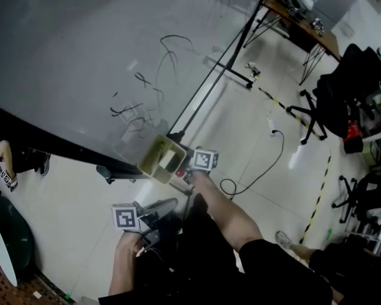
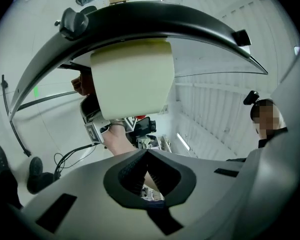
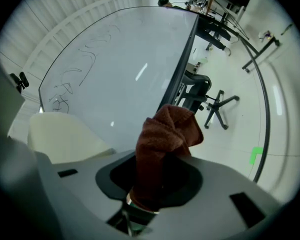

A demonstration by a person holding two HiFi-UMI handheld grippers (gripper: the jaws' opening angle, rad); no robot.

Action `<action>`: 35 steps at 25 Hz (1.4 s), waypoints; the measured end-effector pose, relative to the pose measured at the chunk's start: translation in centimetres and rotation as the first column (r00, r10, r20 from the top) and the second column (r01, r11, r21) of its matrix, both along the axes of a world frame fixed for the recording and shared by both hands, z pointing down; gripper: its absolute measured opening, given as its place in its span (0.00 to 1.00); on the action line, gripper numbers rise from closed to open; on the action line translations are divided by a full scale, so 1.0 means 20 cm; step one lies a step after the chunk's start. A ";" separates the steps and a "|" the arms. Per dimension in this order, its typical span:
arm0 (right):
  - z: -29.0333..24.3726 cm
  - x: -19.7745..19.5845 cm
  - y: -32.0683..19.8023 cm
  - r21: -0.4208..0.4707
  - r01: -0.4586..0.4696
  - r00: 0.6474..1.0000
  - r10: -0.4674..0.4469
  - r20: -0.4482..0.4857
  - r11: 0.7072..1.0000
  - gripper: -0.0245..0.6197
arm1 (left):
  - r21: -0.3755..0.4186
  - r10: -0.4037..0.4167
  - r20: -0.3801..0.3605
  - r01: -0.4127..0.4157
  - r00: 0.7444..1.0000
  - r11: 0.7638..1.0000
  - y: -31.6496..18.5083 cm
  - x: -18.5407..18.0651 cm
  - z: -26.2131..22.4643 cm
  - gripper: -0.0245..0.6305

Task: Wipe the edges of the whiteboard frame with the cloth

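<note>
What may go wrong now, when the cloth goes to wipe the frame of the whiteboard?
1. The cloth is a bunched wad in the right claw; it may slip, or let the hard claw scrape the whiteboard frame.
2. The marker scribbles lie close to the lower frame, so the cloth may smear them.
3. The cream box sits by that edge and may get knocked.

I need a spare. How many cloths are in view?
1: a brown cloth clamped in the jaws of the right gripper, near the whiteboard frame. The left gripper holds none; others may be hidden.
</note>
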State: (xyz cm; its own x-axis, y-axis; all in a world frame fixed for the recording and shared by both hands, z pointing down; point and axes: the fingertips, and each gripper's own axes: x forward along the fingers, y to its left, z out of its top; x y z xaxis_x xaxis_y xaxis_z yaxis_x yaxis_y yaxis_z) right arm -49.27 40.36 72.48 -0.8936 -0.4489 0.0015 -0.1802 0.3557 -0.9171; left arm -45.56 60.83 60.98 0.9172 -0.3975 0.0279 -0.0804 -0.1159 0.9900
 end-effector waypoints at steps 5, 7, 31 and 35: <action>0.00 -0.04 0.06 -0.040 -0.047 0.995 0.050 0.090 0.998 0.22 | -0.012 -0.006 0.039 0.007 0.999 1.000 0.03 -0.02 0.01 0.02; 0.00 -0.04 0.09 -0.041 -0.045 0.995 0.049 0.084 0.998 0.22 | -0.022 -0.026 0.056 0.027 0.998 0.999 0.04 -0.02 0.02 0.02; 0.09 -0.24 0.38 -0.071 -0.169 0.980 0.175 0.097 0.983 0.21 | -0.018 0.021 0.115 -0.019 0.993 1.000 0.16 -0.31 -0.01 0.02; 0.04 -0.26 0.44 -0.058 -0.220 0.966 0.226 0.126 0.974 0.21 | -0.024 0.083 0.093 -0.082 0.992 0.996 0.19 -0.36 0.00 0.02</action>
